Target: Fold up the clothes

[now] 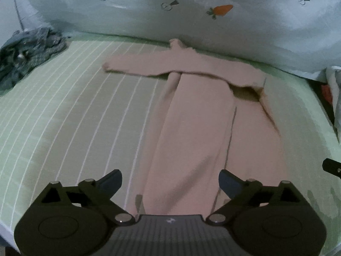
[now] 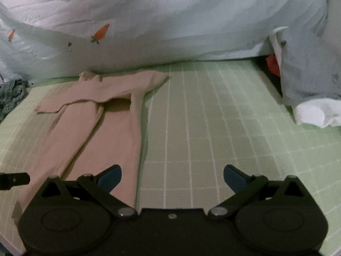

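Left wrist view: left gripper (image 1: pixel 170 181), jaws spread wide, nothing between the pads; blue-padded fingers (image 1: pixel 111 181) hang over the near end of the pink garment (image 1: pixel 191 128). Garment: long-sleeved, laid flat on the bed (image 1: pixel 64 117), both long sides folded inward so the body forms a narrow strip running away from the gripper toward the quilt; one sleeve lies crosswise over the upper part, its cuff pointing left; collar at the far end, just beside the quilt. Bed sheet: pale green with white lines. Quilt (image 1: pixel 255 32): pale blue-white, carrot print, bunched along the far edge of the bed. Dark patterned cloth (image 1: pixel 27 53): crumpled, far left, well apart from the garment.

Right wrist view: right gripper (image 2: pixel 172 177), jaws likewise spread wide, empty; left finger over the garment's right edge, right finger over bare sheet. White cloth (image 2: pixel 315 113): bundled, far right. Red item (image 2: pixel 273 64): partly hidden under the quilt, kind not discernible.
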Available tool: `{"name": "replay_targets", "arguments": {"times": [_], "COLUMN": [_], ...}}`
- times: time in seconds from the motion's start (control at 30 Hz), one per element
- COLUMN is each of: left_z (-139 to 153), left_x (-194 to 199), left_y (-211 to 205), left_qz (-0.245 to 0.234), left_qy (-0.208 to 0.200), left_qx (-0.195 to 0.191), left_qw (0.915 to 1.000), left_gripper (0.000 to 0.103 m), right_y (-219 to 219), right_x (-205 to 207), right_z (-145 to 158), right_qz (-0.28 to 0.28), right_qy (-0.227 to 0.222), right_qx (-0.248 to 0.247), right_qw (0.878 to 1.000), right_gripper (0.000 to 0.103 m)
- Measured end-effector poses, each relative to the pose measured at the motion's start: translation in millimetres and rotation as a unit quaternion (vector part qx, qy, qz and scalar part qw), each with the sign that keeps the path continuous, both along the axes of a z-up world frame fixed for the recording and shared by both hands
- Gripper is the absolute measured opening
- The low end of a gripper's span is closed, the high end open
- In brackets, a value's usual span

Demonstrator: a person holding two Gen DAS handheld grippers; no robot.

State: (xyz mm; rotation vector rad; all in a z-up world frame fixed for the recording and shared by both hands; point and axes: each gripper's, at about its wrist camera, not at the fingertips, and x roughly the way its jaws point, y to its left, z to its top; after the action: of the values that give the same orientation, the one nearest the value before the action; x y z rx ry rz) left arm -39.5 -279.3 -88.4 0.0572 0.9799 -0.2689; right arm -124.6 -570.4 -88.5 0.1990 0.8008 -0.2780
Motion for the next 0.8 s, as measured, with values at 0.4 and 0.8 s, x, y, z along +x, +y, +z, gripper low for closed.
{"name": "replay_targets", "arguments": {"times": [0.4, 0.8], "left_z": [-4.3, -0.3], "left_x": [5.7, 46.0], "left_y": [47.2, 134.5], "left_qz": [-0.004, -0.04], "left_qy": [0.016, 0.009], "left_qx": [0.004, -0.009], "left_qw": [0.9999, 0.9991], "left_gripper": [0.098, 0.098], "right_y": [39.5, 91.2], "right_x": [16.8, 22.0], "right_z": [-32.1, -43.3], "right_qz": [-0.015, -0.062], "right_qy": [0.072, 0.08], "right_qx": [0.023, -0.01], "right_qw": [0.997, 0.995], "right_gripper": [0.099, 0.003]}}
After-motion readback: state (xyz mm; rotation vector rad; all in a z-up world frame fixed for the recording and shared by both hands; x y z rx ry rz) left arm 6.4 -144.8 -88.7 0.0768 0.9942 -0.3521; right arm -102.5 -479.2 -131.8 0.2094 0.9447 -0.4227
